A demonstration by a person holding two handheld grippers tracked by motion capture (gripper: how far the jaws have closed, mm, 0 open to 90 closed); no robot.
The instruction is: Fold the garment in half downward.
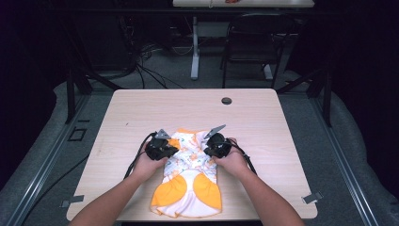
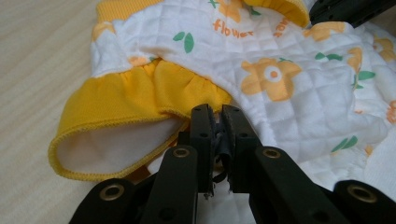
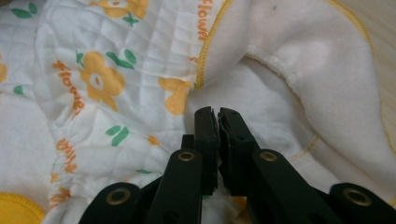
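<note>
A quilted white baby garment [image 1: 188,179] with orange flowers, orange ruffles and orange patches lies crumpled on the near half of the wooden table [image 1: 141,108]. My left gripper [image 1: 173,149] rests on its upper left part, my right gripper [image 1: 207,149] on its upper right, each in a hand. In the left gripper view the jaws [image 2: 217,112] stand almost together at an orange ruffle [image 2: 135,100], with white cloth [image 2: 280,70] bunched at their base. In the right gripper view the jaws [image 3: 214,112] are likewise closed over the white lining [image 3: 280,93], cloth pinched low between them.
A round cable hole [image 1: 226,100] sits near the table's far edge. Bare wood surrounds the garment on the left, right and far sides. Beyond the table stand a dark chair [image 1: 254,42], a second desk's leg [image 1: 195,47] and floor cables [image 1: 141,66].
</note>
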